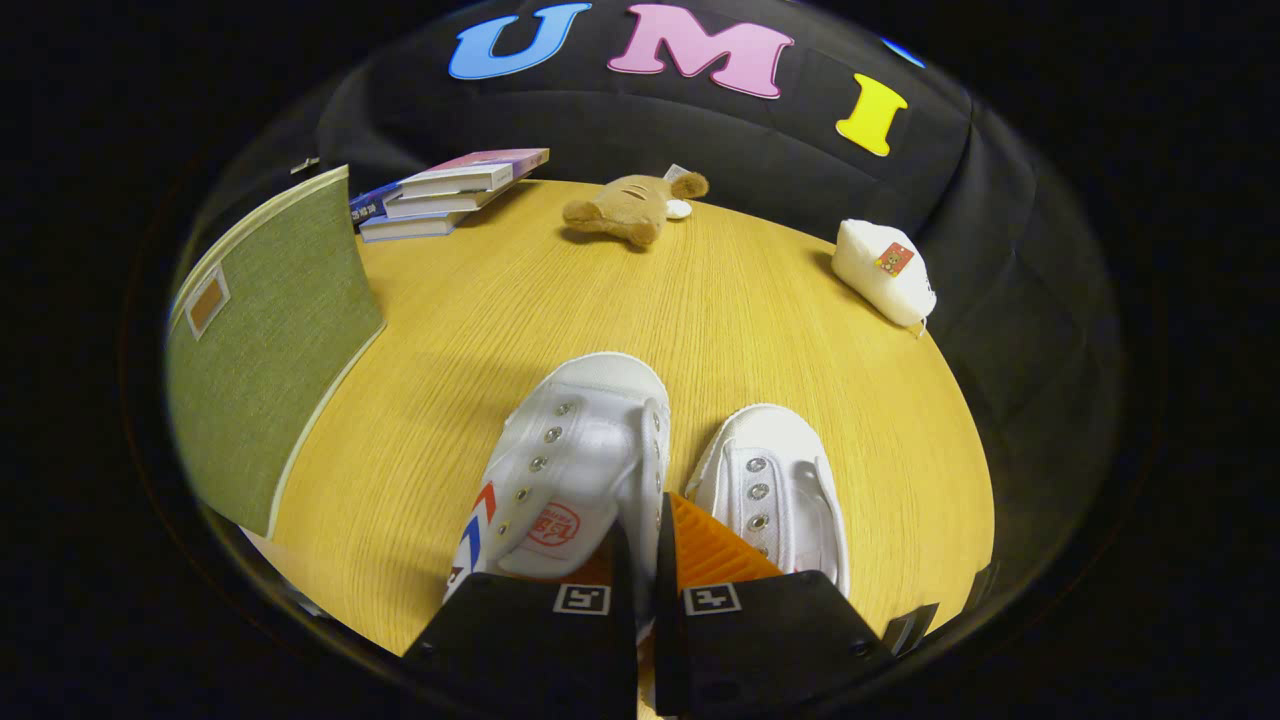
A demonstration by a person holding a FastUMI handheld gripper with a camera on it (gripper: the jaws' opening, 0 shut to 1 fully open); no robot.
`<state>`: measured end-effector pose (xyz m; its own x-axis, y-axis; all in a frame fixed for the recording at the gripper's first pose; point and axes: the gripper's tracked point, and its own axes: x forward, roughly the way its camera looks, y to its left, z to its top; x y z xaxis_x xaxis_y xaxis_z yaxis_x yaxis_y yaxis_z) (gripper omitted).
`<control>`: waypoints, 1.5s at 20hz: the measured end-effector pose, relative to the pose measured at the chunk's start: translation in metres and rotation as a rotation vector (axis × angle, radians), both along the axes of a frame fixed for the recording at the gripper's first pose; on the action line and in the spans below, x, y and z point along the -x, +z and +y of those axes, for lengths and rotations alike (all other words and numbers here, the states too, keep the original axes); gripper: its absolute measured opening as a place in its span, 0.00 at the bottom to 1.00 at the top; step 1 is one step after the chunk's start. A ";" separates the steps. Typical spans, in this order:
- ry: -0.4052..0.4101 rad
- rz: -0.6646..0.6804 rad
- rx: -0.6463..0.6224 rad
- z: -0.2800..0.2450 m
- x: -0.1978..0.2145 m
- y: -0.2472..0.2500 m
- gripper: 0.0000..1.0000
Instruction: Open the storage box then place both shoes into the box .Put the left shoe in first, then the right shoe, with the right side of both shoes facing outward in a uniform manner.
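Two white lace-less canvas shoes lie on the wooden table, toes pointing away from me. The nearer, larger-looking shoe point(575, 450) has red and blue chevrons on its side and a red mark on its tongue. My gripper point(648, 525) is shut on this shoe's right side wall, one finger inside the opening and one outside. The other shoe point(770, 480) rests just right of the fingers, partly hidden behind the right finger. The green fabric storage box point(265, 350), with cream trim and a small tan label, stands off to the left of the shoes; whether it is open I cannot tell.
A stack of books point(450, 190) lies beyond the box at the back of the table point(720, 300). A brown plush toy point(630, 208) sits at the back middle and a white soft toy point(885, 270) at the table's right edge.
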<state>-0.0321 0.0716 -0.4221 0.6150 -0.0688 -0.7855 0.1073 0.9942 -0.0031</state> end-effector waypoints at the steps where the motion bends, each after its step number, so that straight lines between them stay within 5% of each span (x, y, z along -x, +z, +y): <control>1: -0.022 -0.001 -0.040 0.003 -0.003 0.005 0.09; 8: -0.050 -0.059 -0.108 0.014 -0.012 0.059 0.09; 14: -0.073 -0.125 -0.161 0.037 -0.026 0.151 0.09; 21: -0.067 -0.125 -0.332 0.127 -0.057 0.246 0.09; 30: -0.057 0.088 -0.402 0.261 -0.072 0.210 0.09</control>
<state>0.0395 0.3322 -0.2116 0.5483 0.2226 -0.8061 0.1789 0.9104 0.3730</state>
